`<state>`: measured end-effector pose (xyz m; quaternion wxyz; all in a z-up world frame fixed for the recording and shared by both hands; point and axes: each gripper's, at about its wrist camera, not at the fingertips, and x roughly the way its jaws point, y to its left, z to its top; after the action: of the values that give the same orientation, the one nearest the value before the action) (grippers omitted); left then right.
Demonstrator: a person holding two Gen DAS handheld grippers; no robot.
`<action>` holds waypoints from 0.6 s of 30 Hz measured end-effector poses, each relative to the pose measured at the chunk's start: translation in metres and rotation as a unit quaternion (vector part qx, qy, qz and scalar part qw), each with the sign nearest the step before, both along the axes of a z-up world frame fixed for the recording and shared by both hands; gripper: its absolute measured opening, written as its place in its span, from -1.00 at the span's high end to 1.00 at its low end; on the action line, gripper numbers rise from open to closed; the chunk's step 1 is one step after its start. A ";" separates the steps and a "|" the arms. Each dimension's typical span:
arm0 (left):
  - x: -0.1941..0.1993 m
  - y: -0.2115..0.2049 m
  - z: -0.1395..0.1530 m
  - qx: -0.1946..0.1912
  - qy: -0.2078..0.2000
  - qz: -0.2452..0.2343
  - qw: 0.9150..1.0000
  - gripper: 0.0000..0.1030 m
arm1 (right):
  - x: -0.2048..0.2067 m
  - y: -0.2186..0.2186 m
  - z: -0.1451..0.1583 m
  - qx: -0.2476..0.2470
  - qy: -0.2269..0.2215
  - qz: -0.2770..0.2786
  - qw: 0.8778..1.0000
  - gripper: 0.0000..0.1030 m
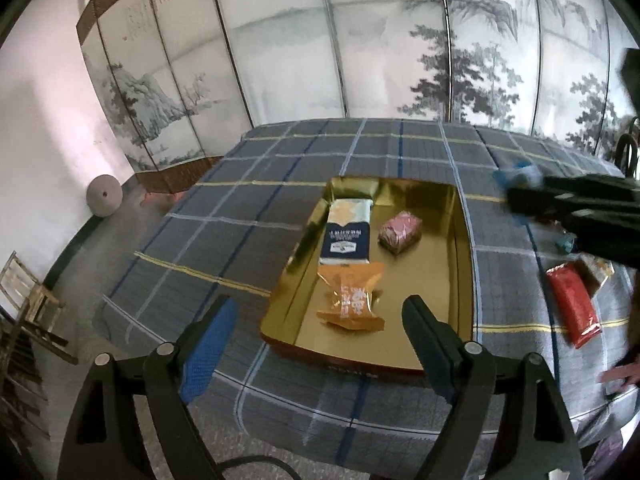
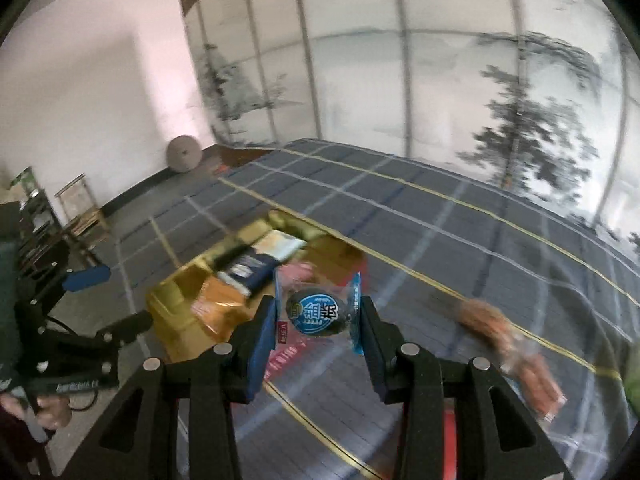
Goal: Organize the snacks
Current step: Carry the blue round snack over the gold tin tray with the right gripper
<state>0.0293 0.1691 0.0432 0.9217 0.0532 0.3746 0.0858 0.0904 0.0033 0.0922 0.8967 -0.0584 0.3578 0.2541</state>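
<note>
A gold tray (image 1: 460,264) lies on the plaid table and holds a navy-and-white packet (image 1: 346,230), a pink snack (image 1: 400,230) and an orange packet (image 1: 350,300). My left gripper (image 1: 320,340) is open and empty, just before the tray's near edge. My right gripper (image 2: 318,316) is shut on a blue-wrapped dark round snack (image 2: 318,314), held above the table to the right of the tray (image 2: 172,304). In the left wrist view the right gripper (image 1: 516,196) is a blurred shape at the right with the blue wrapper (image 1: 518,172).
A red packet (image 1: 574,304) and other wrapped snacks (image 1: 600,268) lie on the plaid cloth (image 1: 240,220) right of the tray. A blurred brown packet (image 2: 508,344) lies at the right. A painted folding screen (image 1: 360,40) stands behind the table. A wooden chair (image 1: 28,300) stands at the left.
</note>
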 end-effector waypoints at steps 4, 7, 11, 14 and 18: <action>-0.004 0.003 0.009 0.000 -0.016 0.000 1.000 -0.76 | 0.016 0.035 -0.010 0.000 0.014 0.020 1.000 0.20; -0.006 0.005 0.013 0.002 -0.023 0.000 1.000 -0.78 | 0.026 0.053 -0.016 -0.003 0.024 0.027 0.999 0.20; -0.006 0.010 0.014 -0.003 -0.023 0.001 1.000 -0.81 | 0.036 0.067 -0.025 -0.008 0.036 0.030 0.999 0.20; -0.005 0.014 0.013 -0.011 -0.018 0.003 1.000 -0.81 | 0.044 0.076 -0.034 -0.014 0.046 0.030 0.998 0.20; -0.003 0.017 0.009 -0.015 -0.012 0.007 1.000 -0.81 | 0.049 0.082 -0.043 -0.019 0.057 0.026 0.998 0.20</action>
<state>0.0264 0.1863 0.0526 0.9262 0.0354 0.3653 0.0869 0.1395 0.0851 0.0494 0.8666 -0.0706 0.4115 0.2734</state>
